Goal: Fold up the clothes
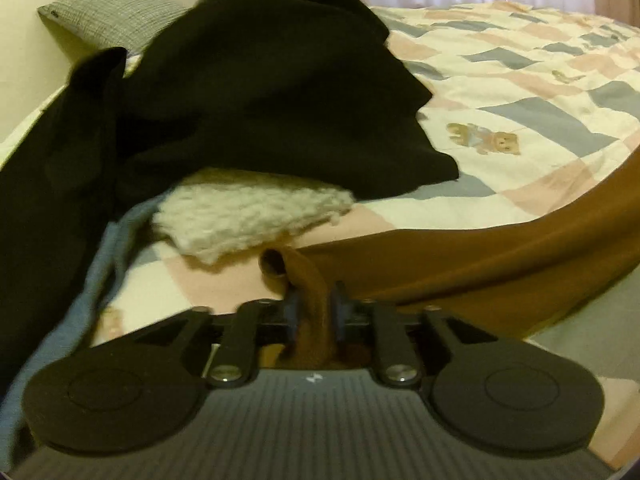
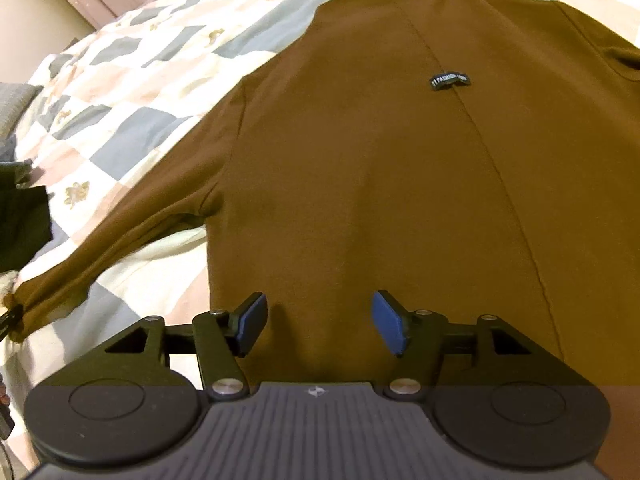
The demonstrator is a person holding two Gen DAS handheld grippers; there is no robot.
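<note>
One claw, the left claw (image 1: 313, 312), pinched the brown top's sleeve cuff (image 1: 298, 276) for folding inward across the brown top (image 2: 360, 160), above which the right claw (image 2: 318, 322) hung spread.

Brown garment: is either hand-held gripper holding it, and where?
The left hand-held gripper pinches the brown garment at its sleeve cuff. The right hand-held gripper is open, holding nothing.

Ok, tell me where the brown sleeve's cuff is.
Left wrist view, bottom centre: the cuff is pinched in the left gripper, just below the white fleece on the quilt.
</note>
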